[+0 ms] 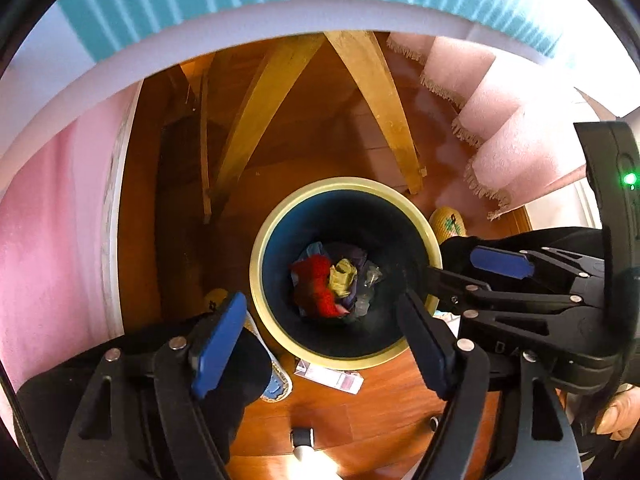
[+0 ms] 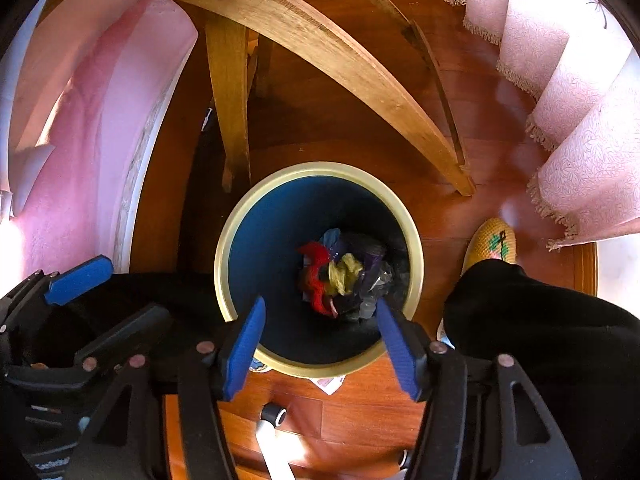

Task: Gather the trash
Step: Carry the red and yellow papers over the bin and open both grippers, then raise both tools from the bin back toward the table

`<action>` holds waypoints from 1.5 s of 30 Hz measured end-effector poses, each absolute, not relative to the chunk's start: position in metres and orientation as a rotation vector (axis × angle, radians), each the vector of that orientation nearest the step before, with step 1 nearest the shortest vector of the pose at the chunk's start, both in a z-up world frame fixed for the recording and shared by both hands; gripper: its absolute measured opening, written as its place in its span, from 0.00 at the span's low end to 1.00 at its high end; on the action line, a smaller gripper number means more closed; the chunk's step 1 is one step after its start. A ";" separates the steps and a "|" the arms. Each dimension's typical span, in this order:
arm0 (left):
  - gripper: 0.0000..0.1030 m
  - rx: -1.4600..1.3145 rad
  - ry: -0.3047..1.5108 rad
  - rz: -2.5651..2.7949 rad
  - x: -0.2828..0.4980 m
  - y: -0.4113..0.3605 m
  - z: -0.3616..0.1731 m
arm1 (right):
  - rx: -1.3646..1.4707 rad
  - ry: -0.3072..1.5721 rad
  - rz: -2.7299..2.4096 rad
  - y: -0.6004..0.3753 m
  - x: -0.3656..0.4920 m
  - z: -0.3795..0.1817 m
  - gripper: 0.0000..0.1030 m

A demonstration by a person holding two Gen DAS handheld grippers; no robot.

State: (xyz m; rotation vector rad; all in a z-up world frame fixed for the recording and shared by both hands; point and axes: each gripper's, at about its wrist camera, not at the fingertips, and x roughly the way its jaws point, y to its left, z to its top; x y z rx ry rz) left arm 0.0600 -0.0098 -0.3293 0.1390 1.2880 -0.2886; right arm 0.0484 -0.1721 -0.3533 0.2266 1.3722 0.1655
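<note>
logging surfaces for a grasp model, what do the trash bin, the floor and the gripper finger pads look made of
Trash bin: probably plastic, smooth matte blue inside with a pale yellow rim.
Floor: wood or wood-look laminate, glossy reddish brown, with plank seams and glare.
Finger pads: likely rubber or soft plastic, blue with a fine texture.

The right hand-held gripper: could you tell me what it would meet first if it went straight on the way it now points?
Most likely the trash pile at the bottom of the bin. The right hand-held gripper is open, empty and points down into the bin's mouth, with nothing between; depth is hard to judge.
</note>
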 end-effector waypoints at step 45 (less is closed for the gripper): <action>0.75 0.160 1.106 -0.375 0.019 -0.016 -0.245 | -0.004 1.117 0.238 -0.179 -0.005 -0.247 0.58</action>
